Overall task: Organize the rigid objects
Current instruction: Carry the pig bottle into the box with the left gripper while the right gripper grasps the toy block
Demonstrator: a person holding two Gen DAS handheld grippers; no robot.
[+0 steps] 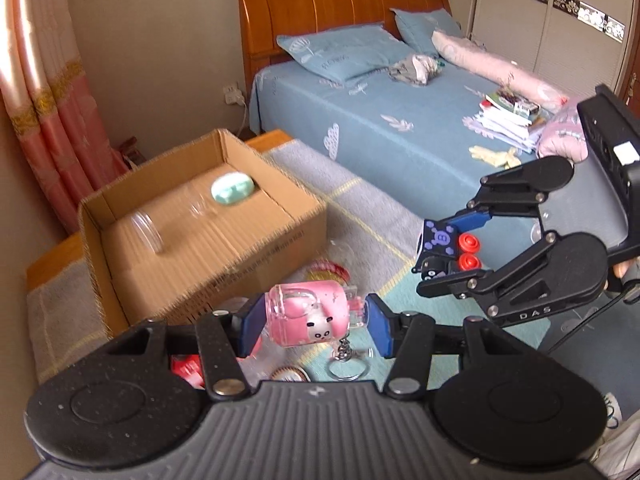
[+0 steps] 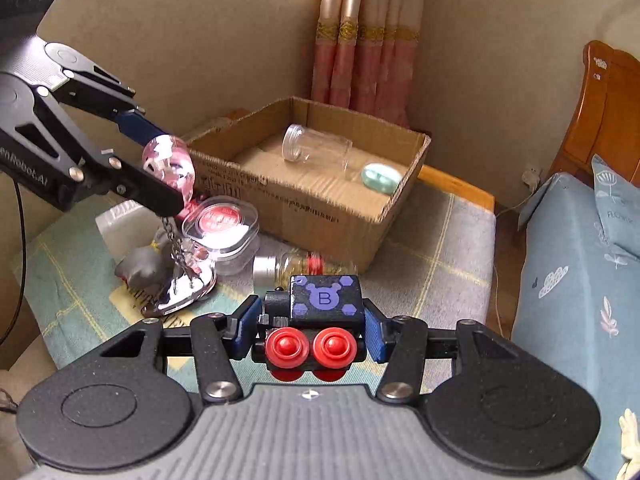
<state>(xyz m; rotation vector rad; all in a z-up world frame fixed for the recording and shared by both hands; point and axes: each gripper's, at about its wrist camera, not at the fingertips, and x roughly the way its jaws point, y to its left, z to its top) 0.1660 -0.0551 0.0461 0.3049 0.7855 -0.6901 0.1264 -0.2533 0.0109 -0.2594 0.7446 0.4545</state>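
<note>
Chain dangling beneath the pink clear-plastic keychain charm [image 1: 308, 316], pinched in the left gripper [image 1: 316, 322], is risking snagging clutter; right gripper [image 2: 312, 330] is clamping the black wheeled toy block [image 2: 320, 312], possibly clipping the open cardboard box [image 2: 412, 176] rim.

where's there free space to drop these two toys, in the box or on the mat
The box has bare floor along its near and left side; only the clear jar and the green oval case lie toward the far right. The mat is bare to the right of the box's corner. In front of the box it is crowded: a lidded tub, a small bottle, a grey figure.
</note>
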